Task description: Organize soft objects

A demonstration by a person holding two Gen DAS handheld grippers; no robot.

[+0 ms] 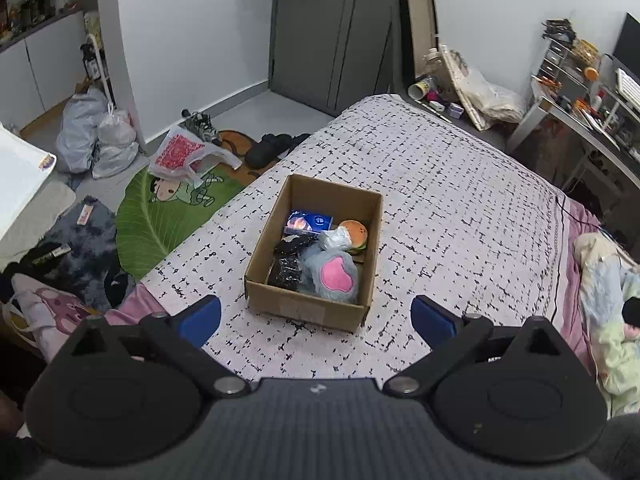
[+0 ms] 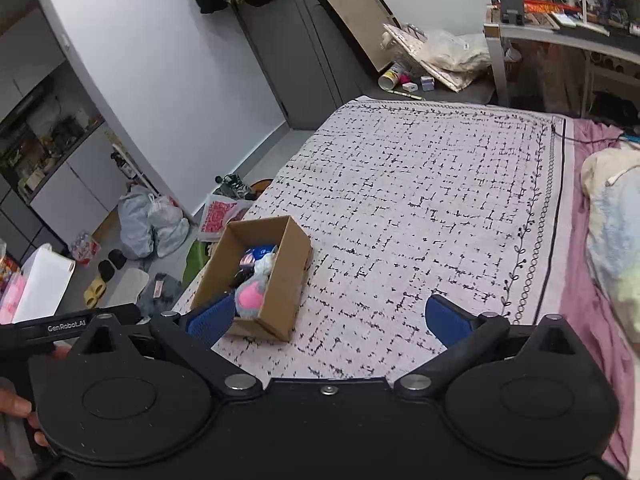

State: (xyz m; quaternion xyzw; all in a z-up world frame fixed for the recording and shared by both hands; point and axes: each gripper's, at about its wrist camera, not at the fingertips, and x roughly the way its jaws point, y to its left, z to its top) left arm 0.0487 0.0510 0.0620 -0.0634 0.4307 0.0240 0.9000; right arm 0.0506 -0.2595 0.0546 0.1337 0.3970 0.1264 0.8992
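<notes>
An open cardboard box (image 1: 262, 268) sits on the patterned bedspread (image 1: 440, 208). Inside lie a grey plush with a pink patch (image 1: 334, 276), a burger-shaped plush (image 1: 354, 232), a blue packet (image 1: 310, 222) and black soft items (image 1: 286, 270). My left gripper (image 1: 316, 316) is open and empty, held above the bed just in front of the box. The box (image 2: 290, 276) also shows in the right wrist view, with the pink-patched plush (image 2: 250, 298) inside. My right gripper (image 2: 330, 316) is open and empty, above the bed to the right of the box.
The bed's left edge drops to a floor with a green leaf rug (image 1: 160, 216), plastic bags (image 1: 96, 136) and slippers (image 2: 96, 290). A pastel blanket (image 1: 608, 308) lies at the right. A cluttered desk (image 2: 560, 28) stands behind the bed.
</notes>
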